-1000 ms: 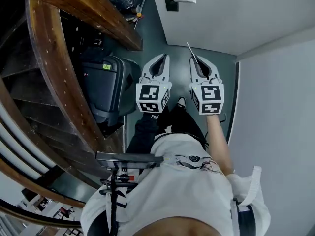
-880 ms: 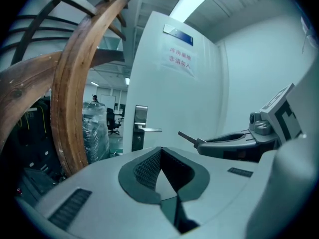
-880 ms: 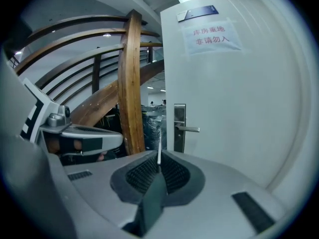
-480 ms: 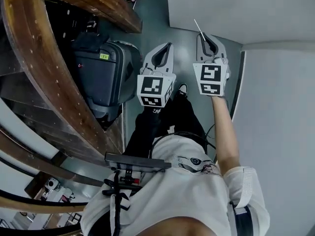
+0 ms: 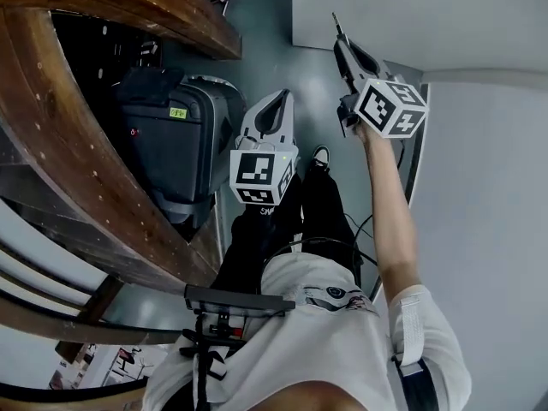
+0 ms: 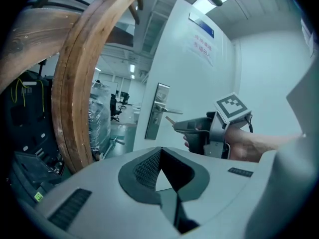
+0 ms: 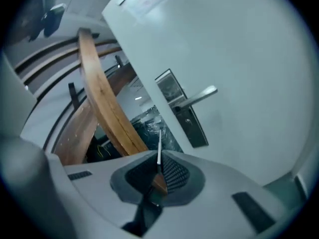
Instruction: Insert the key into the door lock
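While the right claw [image 7: 158, 179] pinches the key [image 7: 158, 151] by its brown head, shaft pointing straight ahead, the door lock [image 7: 188, 117] sits well apart from the key tip, on the plate under the lever handle [image 7: 197, 97]. Key gripped: done. Approach, lining up with the keyhole and insertion: all left, by my judgement. Keyhole too small to make out. Left claw [image 6: 167, 183] is pressed together on nothing, held lower, idle.

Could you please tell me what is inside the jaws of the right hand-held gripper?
A key, clamped, its thin blade sticking out toward the door. Its head is mostly covered by the pads.
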The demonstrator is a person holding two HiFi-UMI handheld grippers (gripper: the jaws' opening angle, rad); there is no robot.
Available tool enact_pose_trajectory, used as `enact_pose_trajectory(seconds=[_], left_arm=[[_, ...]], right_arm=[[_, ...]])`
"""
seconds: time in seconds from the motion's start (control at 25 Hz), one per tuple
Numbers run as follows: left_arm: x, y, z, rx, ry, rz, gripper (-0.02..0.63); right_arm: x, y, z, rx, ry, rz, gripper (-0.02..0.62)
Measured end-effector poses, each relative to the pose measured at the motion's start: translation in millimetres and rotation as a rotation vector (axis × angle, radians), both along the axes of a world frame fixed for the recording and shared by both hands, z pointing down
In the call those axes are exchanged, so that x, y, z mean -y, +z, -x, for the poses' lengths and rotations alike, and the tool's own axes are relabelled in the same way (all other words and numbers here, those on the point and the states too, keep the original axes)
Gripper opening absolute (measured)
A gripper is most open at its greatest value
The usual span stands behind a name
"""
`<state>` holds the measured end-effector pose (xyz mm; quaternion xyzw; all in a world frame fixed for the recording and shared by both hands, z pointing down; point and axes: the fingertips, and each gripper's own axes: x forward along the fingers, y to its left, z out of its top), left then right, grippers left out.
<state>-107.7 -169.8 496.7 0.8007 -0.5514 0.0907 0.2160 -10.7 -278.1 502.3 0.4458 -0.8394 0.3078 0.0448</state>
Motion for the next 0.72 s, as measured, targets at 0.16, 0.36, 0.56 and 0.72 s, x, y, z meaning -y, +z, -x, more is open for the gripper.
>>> enact_pose_trajectory(seconds=[0.16,0.36,0.56,0.72], left_arm=[[3.5,10.6,5.3,-0.002,0.015,0.009,0.002],[14.8,16.4,12.2,0.007,0.018,0.006,0.002],[40.0,8.6,17.5,0.017,-0.001,-0.042,0.002],[60.9,2.5,25.5,0.032,-0.024,-0.100,0.002]], right_arm=[[23.1,8.5,7.2,0.159,0.039,0.053,0.026],[40.0,12.7,13.3,0.301,0.067,0.110,0.026],[56.5,20.5,8.6,0.454,0.103,0.189,0.026],[67.7,24.4,8.6,0.572,0.125,0.239,0.026]])
